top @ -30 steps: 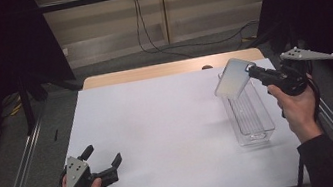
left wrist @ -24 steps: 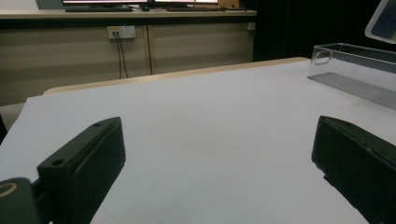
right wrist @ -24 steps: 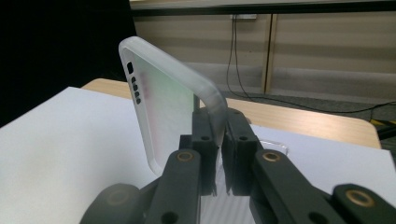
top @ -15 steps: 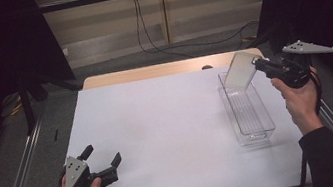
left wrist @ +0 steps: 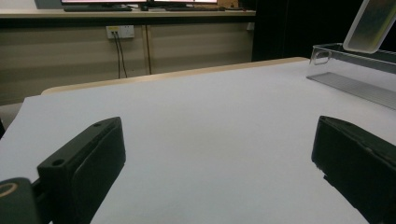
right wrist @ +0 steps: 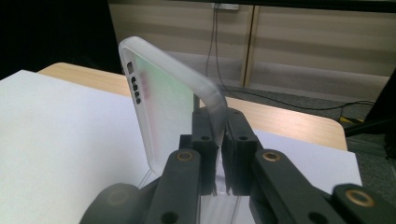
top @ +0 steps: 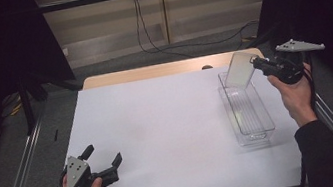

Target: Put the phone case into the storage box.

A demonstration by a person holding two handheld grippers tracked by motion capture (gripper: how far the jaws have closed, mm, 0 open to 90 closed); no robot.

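Observation:
A translucent phone case [top: 240,68] hangs in the air over the far end of a clear plastic box [top: 248,111] at the table's right side. My right gripper [top: 257,65] is shut on the case's edge; in the right gripper view the case [right wrist: 168,102] stands upright, pinched between the black pads [right wrist: 233,140]. My left gripper [top: 100,160] rests at the front left of the white table [top: 159,125], its jaws wide apart with nothing between them. From the left gripper view the case [left wrist: 373,25] and the box [left wrist: 355,70] lie far off at the upper right.
The white sheet leaves a strip of wooden tabletop [top: 151,71] bare at the far edge. Metal rails [top: 21,177] run along both sides of the table. Cables [top: 149,30] hang down the wall behind.
My right gripper has carried the phone case to the right and slightly down, over the far end of the clear box. The left gripper has kept still.

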